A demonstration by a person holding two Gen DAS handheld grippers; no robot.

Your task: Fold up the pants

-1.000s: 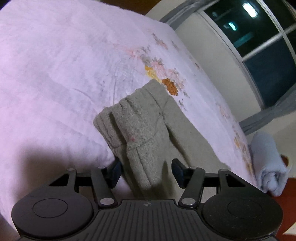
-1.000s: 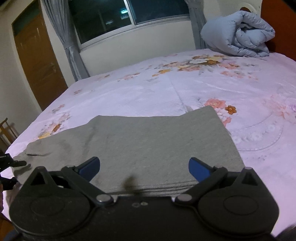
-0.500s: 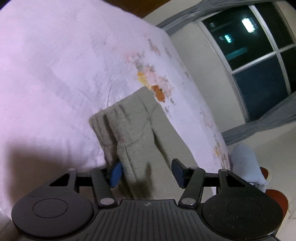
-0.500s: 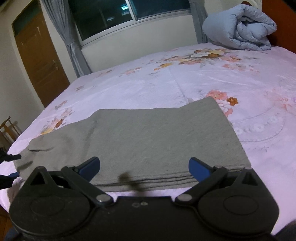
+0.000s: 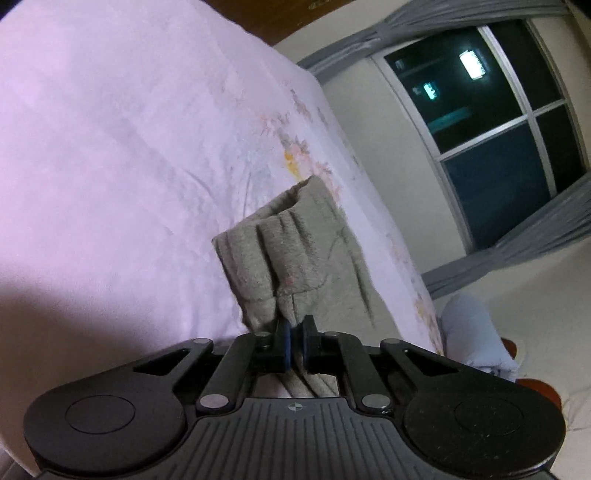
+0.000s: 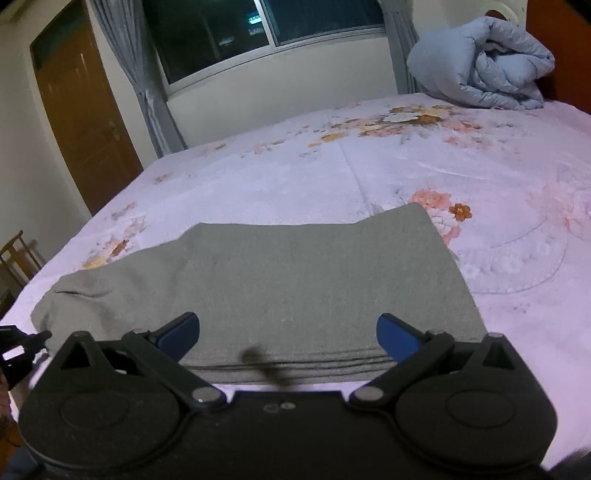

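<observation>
pinching a bunched fold of the grey fleecy cotton pants (image 5: 295,254) at lower centre of the left wrist view, the black left gripper with blue pads (image 5: 294,345) has its jaws closed tight on the fabric, gathered waistband end standing up just above the fingertips in mid frame. pants run from there toward the right of that frame along the edge of the pale pink floral bedsheet (image 5: 129,155), which fills the left and upper left. dark night window with metal frame (image 5: 498,122) at upper right, grey curtains (image 5: 524,243) around it, a light blue rolled bundle (image 5: 472,332) at lower right, partly hidden behind the gripper body. in the right wrist view the black right gripper with blue pads (image 6: 288,334) is spread wide at lower centre, pads apart and gripping nothing, hovering just over the near stacked edge of the pants (image 6: 295,280), which lie flat folded in layers across the middle of the frame on the bedsheet (image 6: 369,170). contact with the cloth cannot be told. left gripper (image 6: 22,347) shows at the far left edge by the pants' left end. crumpled light blue quilt (image 6: 484,62) upper right on the bed, brown wooden door (image 6: 81,110) upper left, window (image 6: 258,29) top centre, wooden chair (image 6: 18,258) at left edge.
</observation>
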